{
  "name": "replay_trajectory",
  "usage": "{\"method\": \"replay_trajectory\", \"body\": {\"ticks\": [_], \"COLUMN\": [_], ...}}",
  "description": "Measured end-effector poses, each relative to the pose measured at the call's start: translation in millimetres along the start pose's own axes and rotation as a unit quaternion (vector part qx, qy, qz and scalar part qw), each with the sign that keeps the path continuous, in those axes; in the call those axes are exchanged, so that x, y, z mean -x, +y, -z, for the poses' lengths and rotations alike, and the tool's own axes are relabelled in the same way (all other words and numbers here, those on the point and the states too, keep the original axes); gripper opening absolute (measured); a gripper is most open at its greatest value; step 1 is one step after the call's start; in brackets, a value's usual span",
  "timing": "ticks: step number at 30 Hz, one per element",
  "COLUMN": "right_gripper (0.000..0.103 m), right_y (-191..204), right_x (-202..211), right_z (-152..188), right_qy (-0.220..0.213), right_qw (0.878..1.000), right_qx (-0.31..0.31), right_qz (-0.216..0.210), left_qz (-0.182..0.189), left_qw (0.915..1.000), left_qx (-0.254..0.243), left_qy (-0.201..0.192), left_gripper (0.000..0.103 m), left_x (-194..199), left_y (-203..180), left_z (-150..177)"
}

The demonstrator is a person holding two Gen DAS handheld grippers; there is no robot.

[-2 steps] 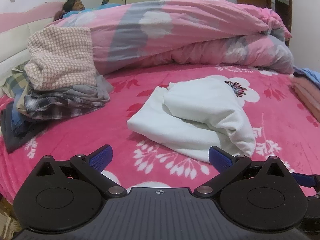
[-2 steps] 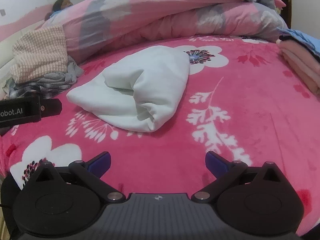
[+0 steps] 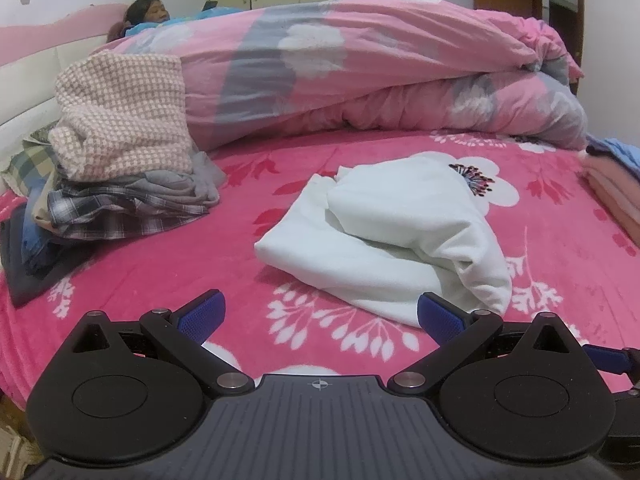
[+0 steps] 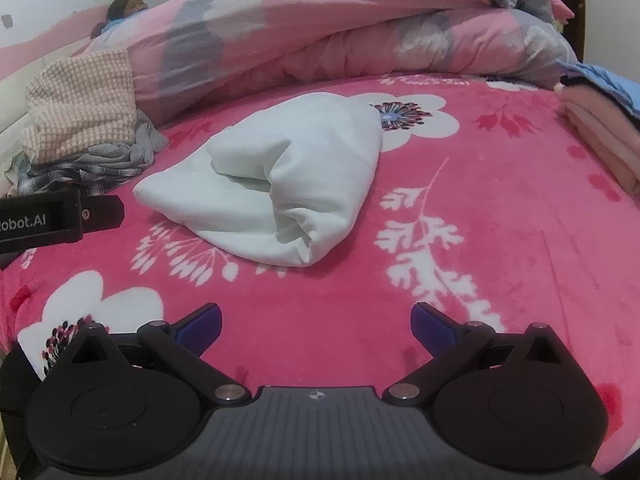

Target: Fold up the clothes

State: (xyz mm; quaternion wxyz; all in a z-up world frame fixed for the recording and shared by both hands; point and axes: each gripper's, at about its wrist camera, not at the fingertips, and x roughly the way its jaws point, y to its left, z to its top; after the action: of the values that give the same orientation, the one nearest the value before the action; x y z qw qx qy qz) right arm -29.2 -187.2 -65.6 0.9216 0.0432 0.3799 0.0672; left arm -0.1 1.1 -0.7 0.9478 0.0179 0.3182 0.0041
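A white garment [image 3: 392,232] lies loosely bunched on the pink flowered bedspread [image 3: 200,264], and in the right wrist view the same white garment [image 4: 280,184] sits ahead and a little left. My left gripper [image 3: 320,314] is open, its blue pads wide apart, nothing between them; its right pad sits just short of the garment's near edge. My right gripper [image 4: 316,324] is open too, over bare bedspread [image 4: 520,240], well short of the garment. The left gripper's body [image 4: 48,220] shows at the left edge of the right wrist view.
A pile of unfolded clothes [image 3: 120,160] with a pink checked top lies at the left. A rolled pink quilt [image 3: 380,80] spans the back, with a person [image 3: 148,10] lying behind it. Folded pink and blue clothes [image 3: 612,184] are stacked at the right edge.
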Motion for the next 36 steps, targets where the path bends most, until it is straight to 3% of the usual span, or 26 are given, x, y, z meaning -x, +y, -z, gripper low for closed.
{"method": "replay_trajectory", "body": {"ticks": [8,19,36], "right_gripper": [0.103,0.103,0.103], "right_y": [3.7,-5.6,-26.0], "right_x": [-2.7,-1.0,-5.5], "right_z": [-3.5,-10.0,-24.5], "right_qy": [-0.004,-0.015,-0.007], "right_qw": [1.000,1.000,0.999], "right_qx": [-0.006,-0.019,-0.030], "right_qz": [0.004,0.014,0.025], "left_qz": [0.022,0.020,-0.007], "left_qw": [0.9997,0.9993,0.9997], "left_qx": [0.010,0.017,0.020], "left_qy": [0.006,-0.025,0.008], "left_gripper": [0.103,0.103,0.103], "left_x": [0.8,4.1,-13.7], "left_y": [6.1,6.6,3.0], "left_z": [-6.2,-6.0,-5.1]}}
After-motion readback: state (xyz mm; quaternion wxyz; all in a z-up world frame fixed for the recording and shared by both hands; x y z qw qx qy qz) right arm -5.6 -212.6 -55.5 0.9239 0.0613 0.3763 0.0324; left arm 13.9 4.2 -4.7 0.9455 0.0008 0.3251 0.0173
